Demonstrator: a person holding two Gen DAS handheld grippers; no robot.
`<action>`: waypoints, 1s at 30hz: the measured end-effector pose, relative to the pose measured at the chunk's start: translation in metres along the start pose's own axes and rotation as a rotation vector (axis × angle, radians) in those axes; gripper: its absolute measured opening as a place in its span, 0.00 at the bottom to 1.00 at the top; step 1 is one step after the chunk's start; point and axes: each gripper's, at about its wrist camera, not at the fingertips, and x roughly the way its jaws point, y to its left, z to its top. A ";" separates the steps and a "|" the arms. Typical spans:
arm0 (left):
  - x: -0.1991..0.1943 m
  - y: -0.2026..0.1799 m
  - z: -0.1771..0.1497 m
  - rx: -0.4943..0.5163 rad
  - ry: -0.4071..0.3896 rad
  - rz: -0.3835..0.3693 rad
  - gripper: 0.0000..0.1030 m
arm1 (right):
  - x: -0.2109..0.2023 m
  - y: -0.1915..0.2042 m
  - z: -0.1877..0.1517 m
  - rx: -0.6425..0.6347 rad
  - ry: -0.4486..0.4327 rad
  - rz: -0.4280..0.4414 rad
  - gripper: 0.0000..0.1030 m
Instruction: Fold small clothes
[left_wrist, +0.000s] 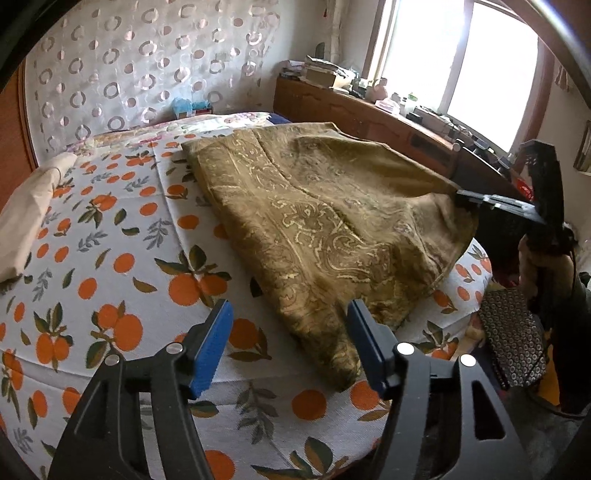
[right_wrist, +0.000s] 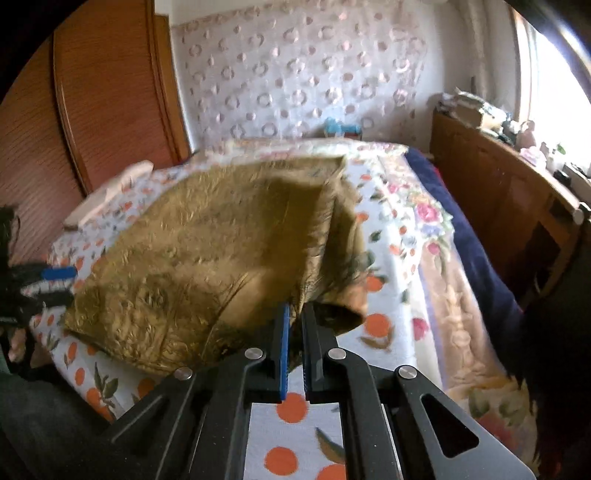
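An olive-gold patterned garment (left_wrist: 317, 218) lies folded across a bed sheet printed with oranges and leaves (left_wrist: 110, 266), its near corner reaching toward the bed's front edge. The left gripper (left_wrist: 288, 343) hovers just above that corner with its blue-padded fingers (left_wrist: 212, 343) spread apart and nothing between them, released. The right gripper (right_wrist: 294, 332) is clenched on the garment's edge at the opposite side, lifting the cloth there so that a raised fold hangs above the sheet; in the left wrist view this gripper appears at the garment's far right corner (left_wrist: 491, 201). A cream pillow (left_wrist: 26, 218) rests at the left edge of the bed, well apart from the garment. Beyond the orange print lie a floral quilt (right_wrist: 424, 218) and a dark blue blanket (right_wrist: 476, 243), between the garment and a wooden sideboard (left_wrist: 369, 114) under the window (left_wrist: 461, 59). The sideboard top is crowded with stacked papers, bottles and small items too blurred to name. A ring-patterned curtain (left_wrist: 147, 59) hangs behind the bed, and a wooden wardrobe (right_wrist: 92, 110) stands beside it.
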 end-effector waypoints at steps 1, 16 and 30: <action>0.000 0.000 -0.001 -0.002 0.003 -0.001 0.63 | -0.004 -0.003 -0.001 0.012 -0.017 -0.023 0.05; 0.009 -0.001 -0.005 -0.004 0.034 -0.002 0.63 | -0.004 -0.003 0.000 0.002 -0.004 -0.060 0.12; 0.013 -0.006 -0.010 -0.008 0.053 -0.099 0.44 | 0.003 0.041 -0.010 -0.098 -0.003 0.040 0.57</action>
